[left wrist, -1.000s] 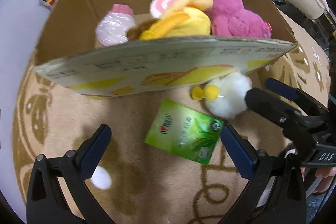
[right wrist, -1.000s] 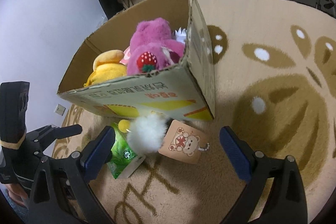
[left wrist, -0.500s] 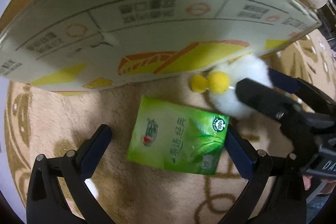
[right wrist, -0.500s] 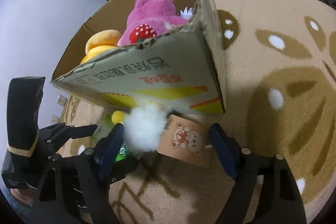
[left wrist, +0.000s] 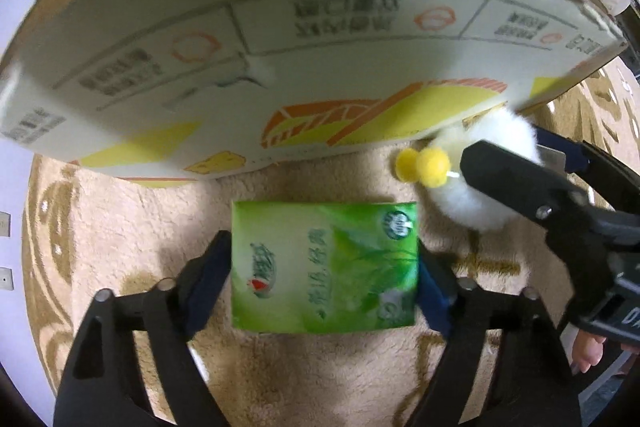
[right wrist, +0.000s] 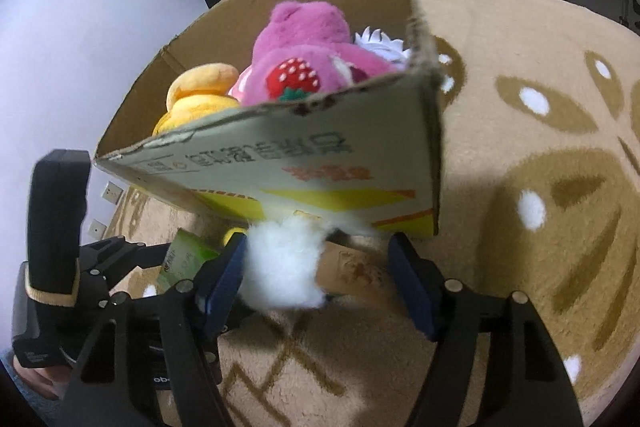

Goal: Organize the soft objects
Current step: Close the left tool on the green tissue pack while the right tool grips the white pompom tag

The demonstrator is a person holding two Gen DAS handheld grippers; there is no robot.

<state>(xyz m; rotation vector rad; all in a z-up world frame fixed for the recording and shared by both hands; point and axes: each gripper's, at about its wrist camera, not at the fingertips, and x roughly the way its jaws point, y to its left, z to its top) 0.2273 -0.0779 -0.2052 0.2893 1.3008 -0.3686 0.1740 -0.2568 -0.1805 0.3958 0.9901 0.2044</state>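
Down on the patterned rug point(right wrist: 520, 131), the left tool point(left wrist: 324, 267) has its blue pads pressed against both sides of a green tissue pack point(left wrist: 324, 263), which lies flat just in front of the cardboard box point(left wrist: 280, 47). The right tool point(right wrist: 316, 279) straddles a white fluffy pom-pom toy point(right wrist: 284, 267) and a tan bear-print pouch point(right wrist: 352, 275) at the box's base; its fingers look apart, the left pad touching the fluff, though I can't be sure. A pink plush bear point(right wrist: 304, 59) and yellow plush point(right wrist: 196, 95) sit inside the box.
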